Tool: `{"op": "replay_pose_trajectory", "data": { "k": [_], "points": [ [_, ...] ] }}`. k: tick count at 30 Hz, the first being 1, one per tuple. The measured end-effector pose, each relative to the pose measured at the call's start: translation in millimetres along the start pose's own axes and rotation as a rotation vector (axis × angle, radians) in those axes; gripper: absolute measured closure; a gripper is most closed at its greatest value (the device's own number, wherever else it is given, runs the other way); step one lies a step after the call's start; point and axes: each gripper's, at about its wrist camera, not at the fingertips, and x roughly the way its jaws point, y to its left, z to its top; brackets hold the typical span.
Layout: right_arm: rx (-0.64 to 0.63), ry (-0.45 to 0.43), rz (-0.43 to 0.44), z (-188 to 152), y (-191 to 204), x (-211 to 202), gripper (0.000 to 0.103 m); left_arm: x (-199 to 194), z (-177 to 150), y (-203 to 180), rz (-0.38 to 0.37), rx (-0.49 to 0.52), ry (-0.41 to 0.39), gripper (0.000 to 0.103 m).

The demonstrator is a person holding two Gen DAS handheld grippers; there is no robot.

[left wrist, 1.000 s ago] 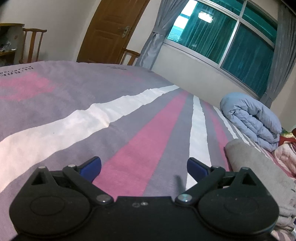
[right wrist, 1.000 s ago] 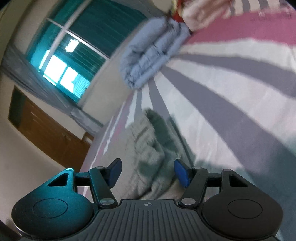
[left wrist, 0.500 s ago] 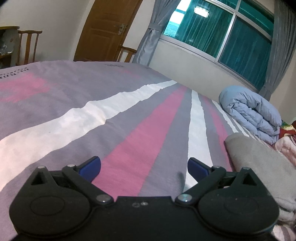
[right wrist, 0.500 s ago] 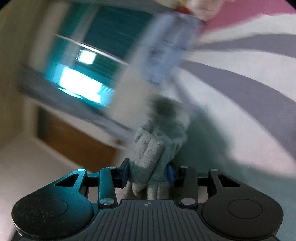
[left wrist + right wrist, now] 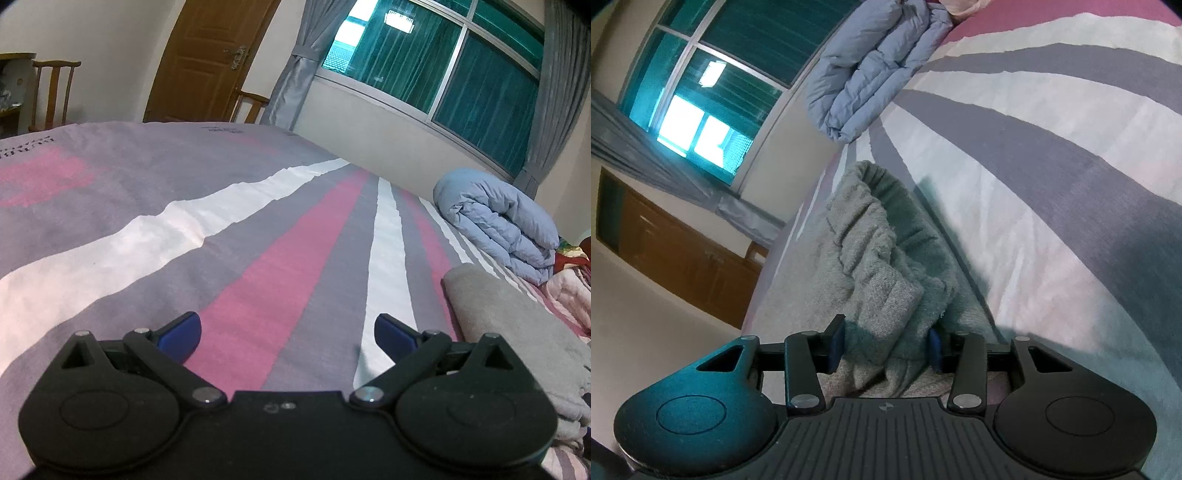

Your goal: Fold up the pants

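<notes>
The grey fleece pants (image 5: 879, 266) lie bunched and folded on the striped bed. My right gripper (image 5: 886, 341) is shut on a thick fold of the pants, blue pads pressing the fabric from both sides. In the left wrist view the pants (image 5: 513, 332) lie as a folded grey stack at the right. My left gripper (image 5: 288, 334) is open and empty, low over the bedsheet, left of the pants and apart from them.
The bed sheet (image 5: 258, 251) has pink, grey and white stripes. A rolled light-blue duvet (image 5: 498, 225) lies near the window wall, also in the right wrist view (image 5: 871, 66). Pink bedding (image 5: 569, 288) sits beyond the pants. Wooden chairs (image 5: 55, 92) and a door stand behind the bed.
My right gripper went from open over the pants to shut on a fold of them, and its view swung. My left gripper stayed open and shifted only slightly.
</notes>
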Motion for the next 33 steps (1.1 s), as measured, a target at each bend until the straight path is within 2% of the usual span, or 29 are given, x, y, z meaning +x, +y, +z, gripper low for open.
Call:
{"op": "replay_pose_trajectory", "data": {
  "k": [15,16,19,20,21,23,24,26,28,30,33],
  "points": [
    [-0.028,0.004,-0.011,0.4,1.1,1.0,0.057,0.8,1.1,-0.2,0.003,0.002,0.007,0.008],
    [-0.011,-0.008,0.0,0.7,-0.4,-1.0,0.058,1.1,1.3,-0.1,0.003,0.002,0.008,0.008],
    [0.016,-0.097,0.119,4.0,0.7,-17.2,0.059,0.6,1.6,0.1,0.001,0.003,0.008,0.008],
    [0.003,-0.105,0.116,4.0,2.3,-19.0,0.059,0.9,1.9,-0.1,0.002,0.003,0.009,0.008],
    [-0.009,-0.089,0.077,4.0,2.3,-16.4,0.059,1.3,1.7,-0.6,0.003,0.002,0.01,0.008],
    [-0.005,0.007,-0.02,2.7,-5.4,0.7,0.059,1.3,1.9,-0.9,0.003,0.0,0.01,0.008],
    [0.022,0.0,-0.005,2.9,-9.8,0.8,0.059,0.9,2.3,-1.5,-0.002,-0.002,0.011,0.008],
    [0.038,-0.007,0.027,7.1,-9.2,-6.3,0.053,-0.7,2.6,-5.1,-0.015,0.007,0.005,0.008],
    [0.012,-0.073,0.007,7.3,-5.9,-22.8,0.046,-3.6,3.4,-10.7,-0.034,0.032,-0.004,0.008],
    [0.004,-0.126,-0.021,11.0,-6.9,-37.0,0.046,-8.3,3.8,-16.1,-0.063,0.046,-0.015,0.008],
    [0.011,-0.159,0.008,16.4,-10.9,-50.2,0.046,-9.5,4.1,-28.0,-0.151,0.062,0.001,0.008]
  ]
}}
